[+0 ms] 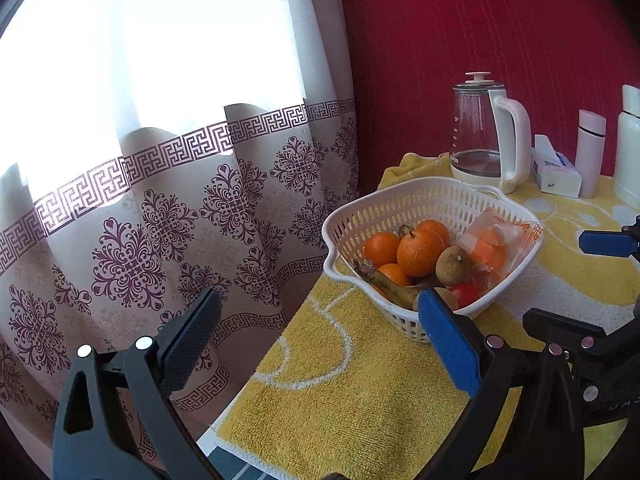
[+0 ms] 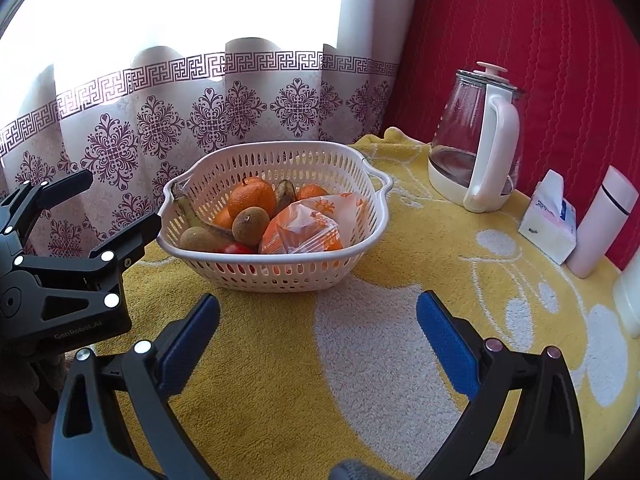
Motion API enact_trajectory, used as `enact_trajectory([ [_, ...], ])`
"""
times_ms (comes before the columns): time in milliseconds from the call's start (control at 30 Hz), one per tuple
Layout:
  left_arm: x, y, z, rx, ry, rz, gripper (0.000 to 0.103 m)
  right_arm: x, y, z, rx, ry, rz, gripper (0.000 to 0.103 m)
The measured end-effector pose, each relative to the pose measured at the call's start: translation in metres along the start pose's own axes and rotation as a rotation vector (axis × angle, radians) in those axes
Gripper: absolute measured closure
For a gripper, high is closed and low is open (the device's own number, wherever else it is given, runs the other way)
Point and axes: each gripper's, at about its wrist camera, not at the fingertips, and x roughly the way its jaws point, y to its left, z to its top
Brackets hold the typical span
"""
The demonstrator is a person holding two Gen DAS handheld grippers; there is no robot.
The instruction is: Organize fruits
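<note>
Fruit (image 2: 252, 200) is heaped in the basket (image 2: 372, 216); both grippers (image 2: 318, 336) (image 1: 320, 332) are held spread and empty, ready for picking.

Black gripper (image 2: 318, 340), blue pads (image 2: 446, 342), silver rivets.

Surface: table covered by yellow towel (image 2: 280, 360) with white pattern. Resting directly on it: 1 white slotted basket (image 2: 360, 240), 1 glass kettle (image 2: 472, 136), 1 tissue pack (image 2: 548, 220), 1 pale flask (image 2: 600, 224), possibly a second bottle (image 1: 628, 148) at the frame edge.
</note>
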Motion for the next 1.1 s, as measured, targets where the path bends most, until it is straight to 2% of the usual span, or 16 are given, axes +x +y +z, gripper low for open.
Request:
enact_trajectory([
  [167, 0.0, -0.001, 0.0, 0.0, 0.0, -0.002, 0.003, 0.0, 0.002, -0.001, -0.023, -0.003, -0.026, 0.005],
  [567, 0.0, -0.001, 0.0, 0.001, 0.0, -0.003, 0.003, 0.0, 0.001, -0.001, -0.022, -0.008, -0.019, 0.005],
  [800, -0.011, 0.003, -0.009, -0.003, 0.018, -0.048, 0.003, 0.0, 0.002, -0.001, -0.029, -0.004, -0.012, 0.005],
  [1000, 0.001, 0.015, -0.015, -0.06, 0.105, -0.103, 0.003, 0.002, 0.005, -0.003, -0.038, 0.001, -0.016, 0.005],
  [1100, 0.004, 0.014, -0.017, -0.059, 0.122, -0.124, 0.003, 0.001, 0.004, -0.002, -0.03, -0.001, -0.012, 0.005],
])
